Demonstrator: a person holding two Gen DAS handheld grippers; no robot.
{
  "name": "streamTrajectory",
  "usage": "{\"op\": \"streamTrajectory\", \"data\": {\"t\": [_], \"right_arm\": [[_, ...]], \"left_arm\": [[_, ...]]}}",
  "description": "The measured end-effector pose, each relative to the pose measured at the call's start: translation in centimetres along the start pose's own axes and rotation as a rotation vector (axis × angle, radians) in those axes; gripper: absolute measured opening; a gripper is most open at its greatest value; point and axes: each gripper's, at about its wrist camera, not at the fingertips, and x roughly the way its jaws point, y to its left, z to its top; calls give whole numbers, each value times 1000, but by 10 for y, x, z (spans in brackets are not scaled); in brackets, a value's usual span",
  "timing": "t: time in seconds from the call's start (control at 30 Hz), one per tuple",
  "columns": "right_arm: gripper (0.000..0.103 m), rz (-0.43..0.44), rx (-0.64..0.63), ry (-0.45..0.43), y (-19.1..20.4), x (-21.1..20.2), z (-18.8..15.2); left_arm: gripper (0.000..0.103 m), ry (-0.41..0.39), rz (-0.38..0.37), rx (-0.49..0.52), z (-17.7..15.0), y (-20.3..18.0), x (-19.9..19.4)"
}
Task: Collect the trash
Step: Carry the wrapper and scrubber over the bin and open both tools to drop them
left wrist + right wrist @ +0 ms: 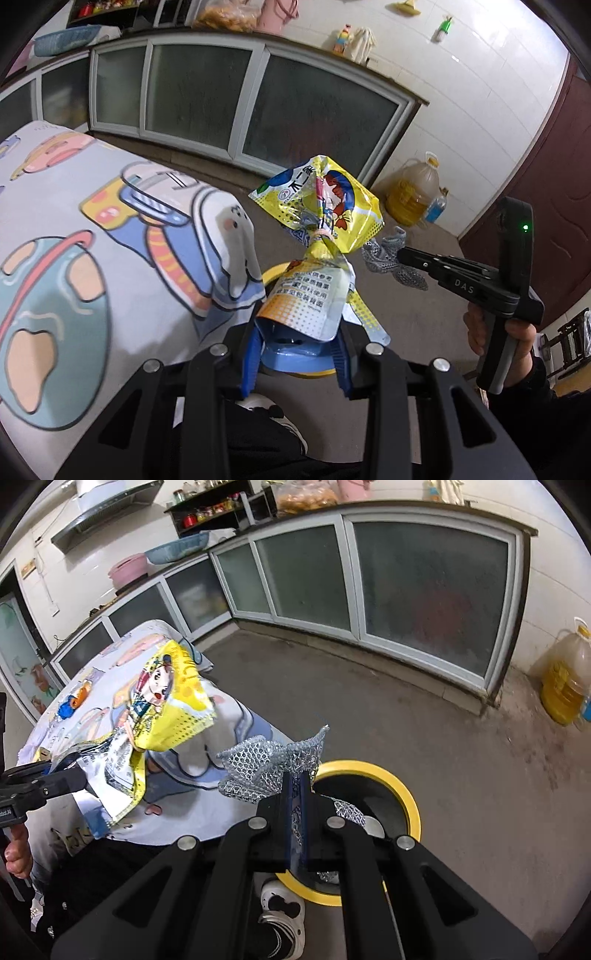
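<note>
My left gripper (301,343) holds a crumpled yellow snack bag (321,206) by its lower end, above a round bin with a yellow rim (317,373). The jaws stand apart around the bag. The bag also shows in the right wrist view (166,698). My right gripper (295,786) is shut on a crumpled silver mesh wrapper (266,764), held just above the yellow-rimmed bin (406,794) on the floor. In the left wrist view the right gripper (400,256) holds the mesh wrapper (380,254) at the right.
A table with a cartoon-print cloth (92,240) stands at the left, also in the right wrist view (92,686). Glass-door cabinets (369,590) line the back. An oil jug (565,675) stands by the wall. My shoe (284,912) is beside the bin.
</note>
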Motion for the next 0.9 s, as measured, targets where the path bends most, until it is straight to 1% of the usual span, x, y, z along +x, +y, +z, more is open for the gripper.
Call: {"op": "streamTrajectory", "data": {"t": [0.07, 0.13, 0.33, 0.47, 0.53, 0.6, 0.67, 0.7, 0.73, 0.77, 0.83, 0.87, 0.9], "right_arm": [[3, -24, 0, 16, -4, 8, -5], [3, -16, 20, 47, -9, 19, -11], [3, -27, 48, 111, -19, 47, -23], [3, -79, 77, 135, -28, 60, -29], [3, -89, 87, 152, -32, 66, -30], [3, -115, 96, 172, -39, 72, -33], [4, -125, 113, 224, -47, 85, -36], [6, -122, 126, 236, -50, 88, -37], [11, -126, 153, 251, -56, 92, -39], [18, -141, 162, 265, -60, 94, -42], [54, -151, 181, 269, -68, 95, -46], [58, -144, 210, 256, -73, 92, -48], [59, -147, 232, 250, -78, 89, -49]], "left_arm": [[31, 23, 6, 12, 1, -4, 14], [31, 42, 13, 21, 1, -8, 27], [31, 107, 2, 39, 6, -20, 72], [31, 144, 4, 57, 8, -30, 95], [32, 156, 15, 74, 9, -35, 105], [33, 163, 24, 93, 11, -40, 114], [38, 164, 25, 91, 14, -43, 118], [40, 154, 22, 84, 16, -44, 118], [48, 148, 19, 77, 18, -45, 118], [62, 138, 10, 65, 20, -44, 115], [74, 114, 12, 59, 21, -46, 109], [78, 102, 15, 61, 20, -47, 104], [80, 96, 12, 61, 20, -47, 100]]}}
